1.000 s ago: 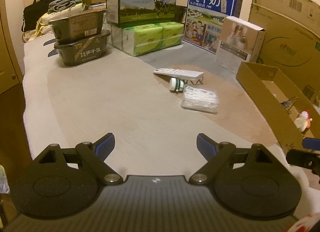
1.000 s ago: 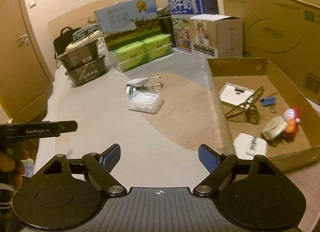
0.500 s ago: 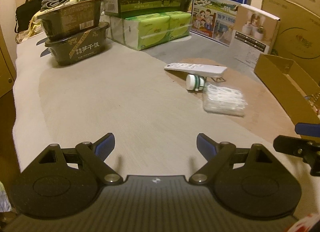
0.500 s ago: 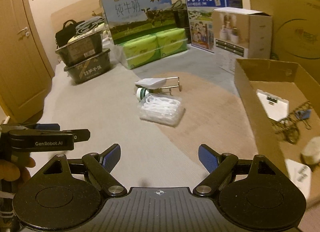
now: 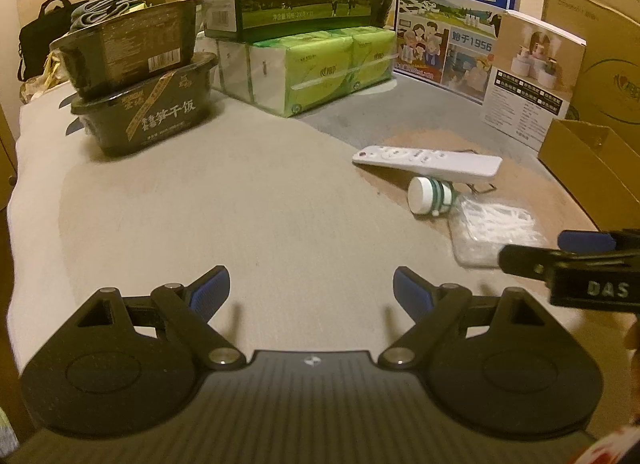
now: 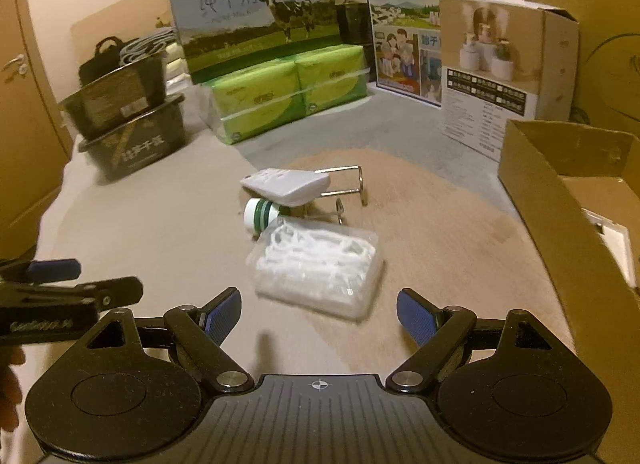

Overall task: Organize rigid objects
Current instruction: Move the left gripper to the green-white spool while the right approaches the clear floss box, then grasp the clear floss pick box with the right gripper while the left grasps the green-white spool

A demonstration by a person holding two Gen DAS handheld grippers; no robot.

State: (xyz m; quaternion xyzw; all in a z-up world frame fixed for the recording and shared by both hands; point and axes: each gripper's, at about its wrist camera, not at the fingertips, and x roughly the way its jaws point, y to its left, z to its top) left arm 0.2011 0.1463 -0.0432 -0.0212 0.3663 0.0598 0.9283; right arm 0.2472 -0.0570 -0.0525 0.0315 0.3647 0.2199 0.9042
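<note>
Two grippers in my control hover above the bed sheet (image 6: 168,224), jaws apart, gripping nothing: left gripper (image 5: 311,288), then right gripper (image 6: 319,312). Ahead of the right one lie the floss-pick box (image 6: 318,264), bottle (image 6: 262,214) and remote (image 6: 286,186); the cardboard box (image 6: 560,192) stands rightmost.

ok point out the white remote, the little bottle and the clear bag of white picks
remote (image 5: 430,160), left wrist view, middle of its button face
bottle (image 6: 261,215), right wrist view, green band behind its white cap
bag (image 6: 318,266), right wrist view, centre of its clear top
</note>
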